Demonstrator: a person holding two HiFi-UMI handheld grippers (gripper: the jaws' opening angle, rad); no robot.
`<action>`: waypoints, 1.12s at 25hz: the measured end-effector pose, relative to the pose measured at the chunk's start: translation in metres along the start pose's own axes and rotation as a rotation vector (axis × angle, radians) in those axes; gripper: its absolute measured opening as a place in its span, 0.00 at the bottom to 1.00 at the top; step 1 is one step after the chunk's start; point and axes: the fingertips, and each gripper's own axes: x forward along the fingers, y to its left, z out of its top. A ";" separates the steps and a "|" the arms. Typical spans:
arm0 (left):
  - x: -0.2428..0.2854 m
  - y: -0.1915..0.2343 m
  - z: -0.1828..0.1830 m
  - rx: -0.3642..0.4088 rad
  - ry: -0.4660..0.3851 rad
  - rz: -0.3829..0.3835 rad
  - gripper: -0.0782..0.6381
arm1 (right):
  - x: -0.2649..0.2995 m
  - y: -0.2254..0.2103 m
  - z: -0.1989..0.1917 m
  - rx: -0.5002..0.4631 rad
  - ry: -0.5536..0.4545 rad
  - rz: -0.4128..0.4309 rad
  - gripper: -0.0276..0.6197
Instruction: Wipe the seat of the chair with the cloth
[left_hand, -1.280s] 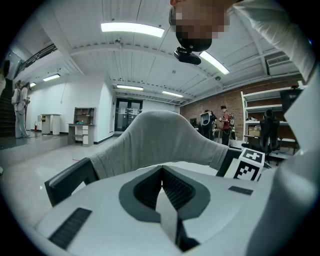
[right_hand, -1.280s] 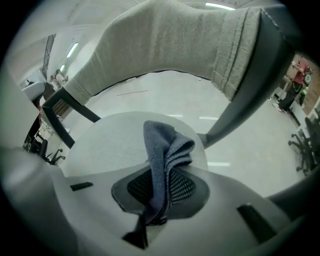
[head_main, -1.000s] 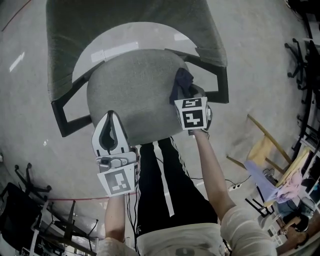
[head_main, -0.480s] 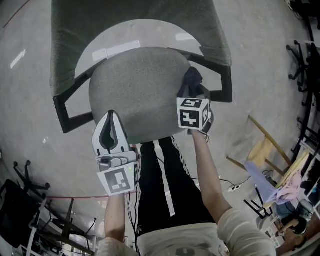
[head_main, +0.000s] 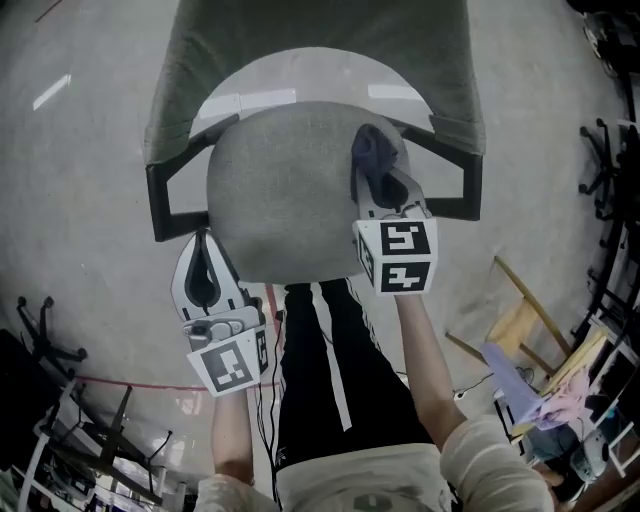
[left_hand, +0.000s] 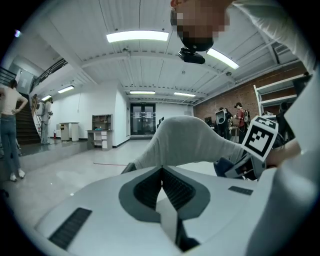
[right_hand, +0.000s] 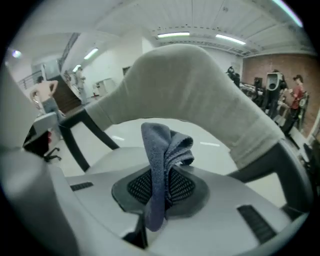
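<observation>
A grey office chair faces me, its round seat (head_main: 285, 195) in the middle of the head view and its backrest (head_main: 320, 40) at the top. My right gripper (head_main: 377, 172) is over the seat's right rear part, shut on a dark blue cloth (head_main: 368, 148). The right gripper view has the cloth (right_hand: 162, 160) folded and pinched between the jaws, in front of the backrest (right_hand: 190, 95). My left gripper (head_main: 203, 245) is shut and holds nothing, just off the seat's left front edge. Its own view shows the jaws closed, with the backrest (left_hand: 190, 142) and cloth (left_hand: 227, 167) beyond.
Black armrests (head_main: 165, 205) (head_main: 465, 185) flank the seat. My legs (head_main: 330, 370) stand at its front edge. A wooden chair (head_main: 520, 320) with cloths is at the right, and black chair bases (head_main: 50, 330) at lower left. People stand far off in the hall (left_hand: 10, 130).
My right gripper has carried the cloth from the seat's right front edge back along the right side toward the backrest. The left gripper has drifted off the seat's front left edge.
</observation>
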 end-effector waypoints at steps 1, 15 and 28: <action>-0.006 0.009 -0.001 0.002 0.003 0.023 0.13 | 0.002 0.023 0.008 -0.005 -0.011 0.074 0.12; -0.079 0.079 -0.035 -0.051 0.036 0.241 0.13 | -0.017 0.307 -0.057 0.262 0.212 0.858 0.12; -0.096 0.079 -0.059 -0.092 0.055 0.262 0.13 | 0.026 0.289 -0.141 0.172 0.397 0.701 0.12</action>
